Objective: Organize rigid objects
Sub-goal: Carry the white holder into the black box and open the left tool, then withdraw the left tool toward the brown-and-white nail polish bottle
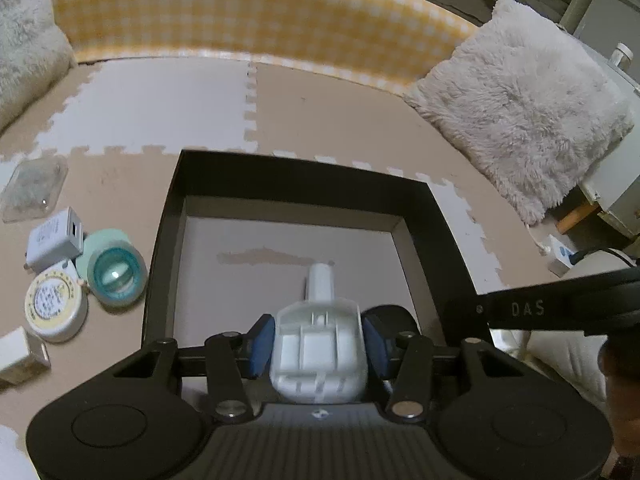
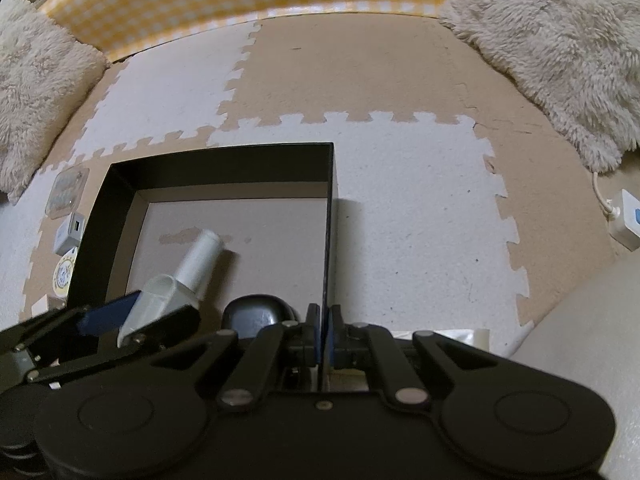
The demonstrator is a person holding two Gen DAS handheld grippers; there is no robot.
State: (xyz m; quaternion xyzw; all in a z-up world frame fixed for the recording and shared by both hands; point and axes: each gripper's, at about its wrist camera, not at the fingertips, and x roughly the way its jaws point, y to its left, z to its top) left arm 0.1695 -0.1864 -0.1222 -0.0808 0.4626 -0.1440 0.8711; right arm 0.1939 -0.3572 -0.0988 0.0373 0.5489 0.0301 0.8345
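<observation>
My left gripper (image 1: 318,346) is shut on a white plastic bottle (image 1: 318,344) with a long neck, held over the inside of the black box (image 1: 304,172). The bottle also shows in the right wrist view (image 2: 176,284), neck pointing into the box. My right gripper (image 2: 324,336) is shut on the right wall of the black box (image 2: 330,208), pads on either side of the wall. A dark rounded object (image 2: 258,314) lies in the box near its front.
Left of the box on the foam mat lie a white charger (image 1: 54,238), a teal cup (image 1: 116,274), a round tin (image 1: 54,306), a clear packet (image 1: 34,190) and a white block (image 1: 20,354). Fluffy cushions (image 1: 516,108) and a checked wall (image 1: 240,12) ring the mat.
</observation>
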